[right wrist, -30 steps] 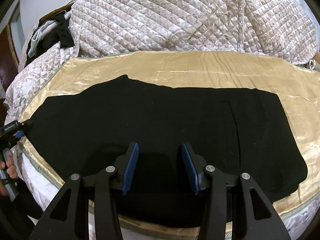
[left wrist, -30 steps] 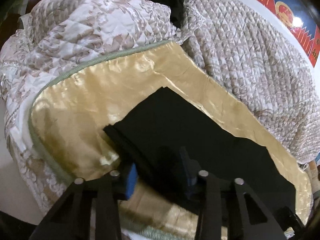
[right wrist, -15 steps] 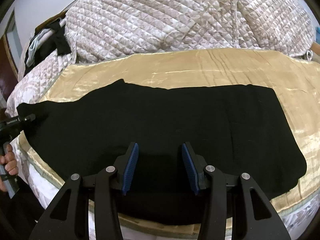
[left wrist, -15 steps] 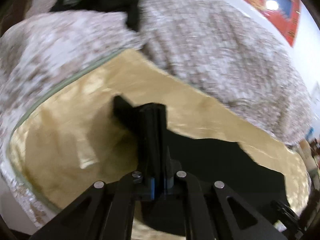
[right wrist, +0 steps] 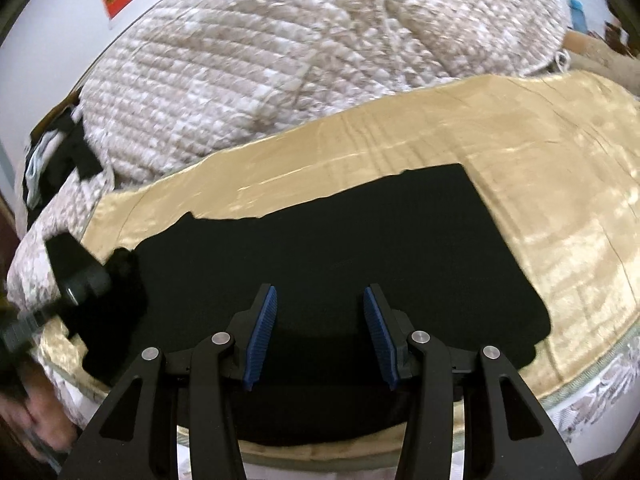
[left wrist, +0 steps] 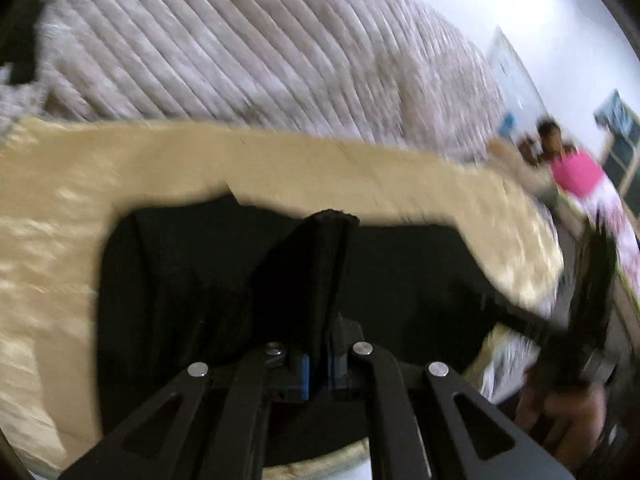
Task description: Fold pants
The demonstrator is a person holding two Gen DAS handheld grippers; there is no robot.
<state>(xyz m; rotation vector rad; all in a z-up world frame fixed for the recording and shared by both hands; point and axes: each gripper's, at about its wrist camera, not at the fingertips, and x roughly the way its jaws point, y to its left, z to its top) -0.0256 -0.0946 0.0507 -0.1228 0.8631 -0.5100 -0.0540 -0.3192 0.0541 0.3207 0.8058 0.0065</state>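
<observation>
The wide bed [right wrist: 560,184], spread with a glossy, creased golden satin cover and backed by a heaped beige-and-white quilted comforter [right wrist: 280,64], carries the flat black fabric pants [right wrist: 360,248] along its near edge. A second ago the pants lay full length across that edge; now their left end is lifted off the cover and drawn inward, so the dark shape reads shorter and a first lengthwise fold looks under way.

The cloth is matte, limp and thin. It lies smooth at the right end, where the corner is still square and flat on the satin, and bunches into a raised ridge where it is pinched.

The left hand-held gripper [left wrist: 318,368] has gone from spread to clamped on that ridge, its blue pads pressed together with fabric standing up between them. The view is blurred, suggesting quick motion.

The right hand-held gripper [right wrist: 320,336] hovers over the middle of the pants with its ribbed blue pads [right wrist: 262,336] apart, holding nothing.
</observation>
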